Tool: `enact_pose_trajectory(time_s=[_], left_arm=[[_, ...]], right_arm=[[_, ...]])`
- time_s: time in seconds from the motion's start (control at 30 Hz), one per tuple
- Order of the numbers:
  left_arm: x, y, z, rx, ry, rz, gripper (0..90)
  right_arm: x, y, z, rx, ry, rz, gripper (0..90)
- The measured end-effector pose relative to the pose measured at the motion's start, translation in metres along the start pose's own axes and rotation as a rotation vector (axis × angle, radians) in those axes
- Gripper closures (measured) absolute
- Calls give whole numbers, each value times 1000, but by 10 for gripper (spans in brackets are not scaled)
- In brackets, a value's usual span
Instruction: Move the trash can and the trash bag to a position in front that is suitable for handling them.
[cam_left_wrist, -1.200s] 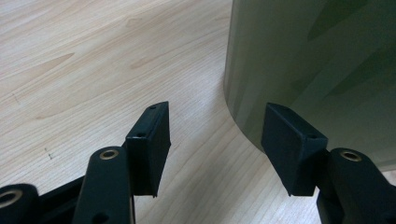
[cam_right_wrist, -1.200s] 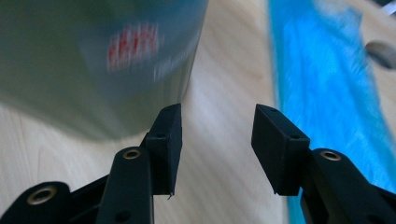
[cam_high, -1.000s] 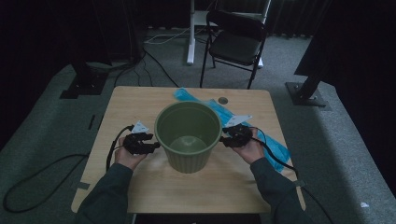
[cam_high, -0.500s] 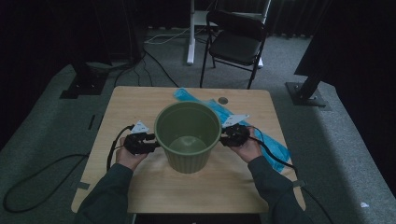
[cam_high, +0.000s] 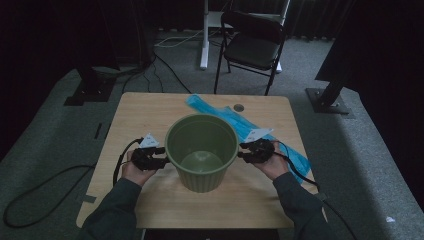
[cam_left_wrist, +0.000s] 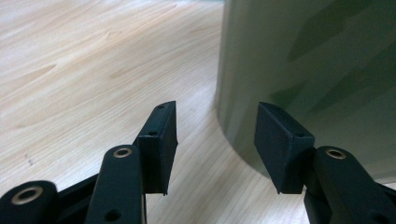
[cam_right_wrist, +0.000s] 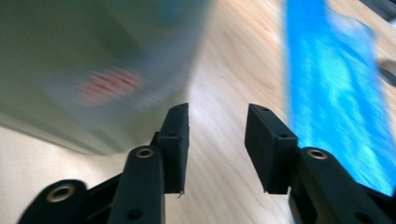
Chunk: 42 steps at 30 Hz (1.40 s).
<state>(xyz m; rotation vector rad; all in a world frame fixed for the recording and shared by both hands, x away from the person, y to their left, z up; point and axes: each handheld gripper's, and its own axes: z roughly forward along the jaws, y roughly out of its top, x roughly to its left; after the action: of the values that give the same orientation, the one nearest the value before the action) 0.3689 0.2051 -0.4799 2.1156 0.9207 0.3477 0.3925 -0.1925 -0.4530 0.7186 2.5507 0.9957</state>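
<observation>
blurred: green bucket (cam_right_wrist: 93, 70), its red label unreadable | cut off: blue bag (cam_right_wrist: 336, 93) at right edge

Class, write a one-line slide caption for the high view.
Two hand-held grippers, left and right, flank an empty green bucket on a wooden table.

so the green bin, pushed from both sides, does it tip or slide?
The green bin probably slides: it's empty and looks like thin ribbed plastic, so likely light. It narrows toward the base, so a push near the rim may tip it. The walls may flex if squeezed. Both the left gripper and right gripper sit open beside it.
</observation>
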Motion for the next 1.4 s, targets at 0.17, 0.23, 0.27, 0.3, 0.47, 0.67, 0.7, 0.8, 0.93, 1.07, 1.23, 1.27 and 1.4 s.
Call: enact_pose_trajectory(time_s=[0.17,0.23,0.27,0.3,0.47,0.67,0.7,0.8,0.93,1.07,1.23,1.27,1.4], left_arm=[[8,-6,1,24,14,-10,484],[9,-7,1,22,17,-12,483],[9,-7,1,23,18,-13,481],[10,-7,1,24,19,-14,479],[9,-8,1,31,29,-4,471],[10,-9,2,34,29,-7,470],[10,-9,2,35,30,-5,470],[9,-9,2,33,24,0,470],[9,-8,3,33,21,3,470],[8,-8,3,38,23,7,470],[7,-8,3,34,21,16,470],[7,-8,3,34,19,15,470],[6,-8,3,35,20,17,470]], right_arm=[[-29,-22,6,66,-96,64,586],[-42,-35,14,104,-131,113,594],[-46,-39,16,113,-136,125,598],[-50,-43,20,124,-141,144,601],[-59,-56,36,176,-154,161,595],[-68,-57,41,178,-133,197,595],[-70,-58,44,184,-121,204,598],[-72,-59,49,210,-119,214,610],[-75,-59,51,207,-105,235,667],[-75,-57,52,210,-81,252,808],[-71,-58,50,222,-54,255,893],[-69,-58,49,224,-49,253,895],[-59,-58,46,240,-17,234,896]])
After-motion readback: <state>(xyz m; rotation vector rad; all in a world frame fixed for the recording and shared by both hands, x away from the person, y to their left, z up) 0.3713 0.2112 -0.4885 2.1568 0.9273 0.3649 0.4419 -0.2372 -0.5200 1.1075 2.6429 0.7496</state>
